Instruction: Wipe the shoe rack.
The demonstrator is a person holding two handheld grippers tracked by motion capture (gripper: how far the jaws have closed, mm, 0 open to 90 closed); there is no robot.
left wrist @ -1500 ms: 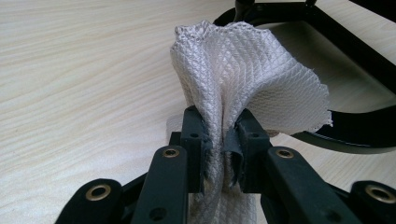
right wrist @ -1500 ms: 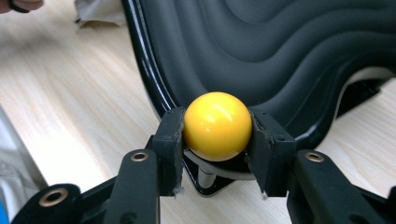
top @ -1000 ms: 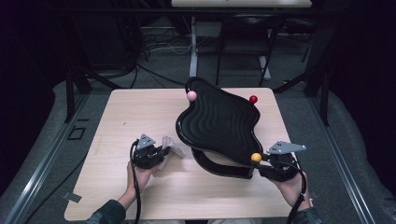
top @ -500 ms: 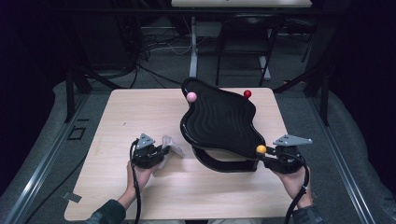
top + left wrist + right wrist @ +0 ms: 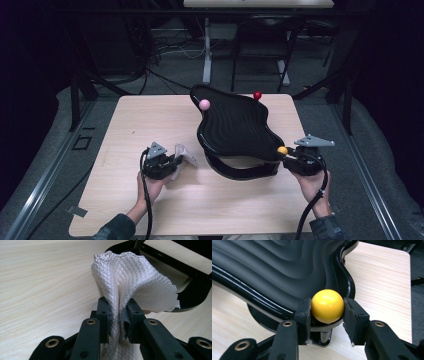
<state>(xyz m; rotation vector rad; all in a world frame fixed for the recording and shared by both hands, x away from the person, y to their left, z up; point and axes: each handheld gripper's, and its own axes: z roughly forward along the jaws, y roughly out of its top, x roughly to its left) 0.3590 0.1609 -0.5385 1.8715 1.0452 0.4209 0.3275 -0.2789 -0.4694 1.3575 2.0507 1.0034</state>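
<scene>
A glossy black wavy tray (image 5: 235,127) on a curved black base (image 5: 240,171) stands on the wooden table (image 5: 125,125). It carries three ball knobs: pink (image 5: 204,104), red (image 5: 257,95) and yellow (image 5: 282,149). My right gripper (image 5: 290,156) is shut on the yellow knob (image 5: 327,305) at the tray's near right corner, one pad on each side. The ribbed tray surface (image 5: 274,267) lies just beyond. My left gripper (image 5: 172,162) rests on the table left of the base, shut on a bunched white cloth (image 5: 130,282) that fans out above its jaws.
The base's black rim (image 5: 192,290) lies just behind the cloth. Bare wood stretches along the table's left side and front edge (image 5: 200,227). Dark desks, chair legs and cables stand beyond the far edge.
The right gripper has swung the tray's yellow-knob corner to the right, turning the tray on its base. The left gripper and cloth have stayed put.
</scene>
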